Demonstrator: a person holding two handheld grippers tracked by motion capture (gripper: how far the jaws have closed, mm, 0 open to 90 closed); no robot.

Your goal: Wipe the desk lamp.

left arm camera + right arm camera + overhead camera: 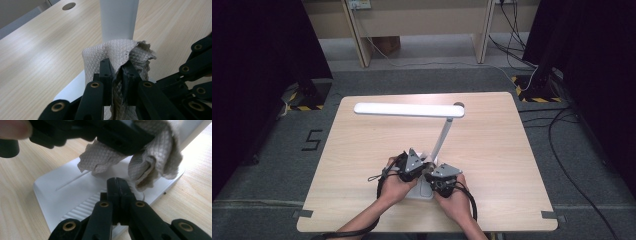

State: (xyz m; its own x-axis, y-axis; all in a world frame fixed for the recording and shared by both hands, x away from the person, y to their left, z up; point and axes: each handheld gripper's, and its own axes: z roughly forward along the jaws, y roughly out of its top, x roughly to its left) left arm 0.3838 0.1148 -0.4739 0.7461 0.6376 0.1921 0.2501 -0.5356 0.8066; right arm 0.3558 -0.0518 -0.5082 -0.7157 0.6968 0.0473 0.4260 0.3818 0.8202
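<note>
We press the paper towel point(117, 53), clamped in our left gripper point(117, 75), against the desk lamp's stem point(118, 17); our right gripper point(117, 185), clenched empty, steadies the lamp base point(62, 192). Wiping looks midway; the lamp head point(407, 109) is probably left.

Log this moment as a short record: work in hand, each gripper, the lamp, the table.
work: wiping the desk lamp with a paper towel
left gripper: shut on the paper towel, which is pressed against the lamp's upright arm
right gripper: shut, empty, jaw tips down on the lamp base
lamp: white, upright, head level
table: light wood
</note>
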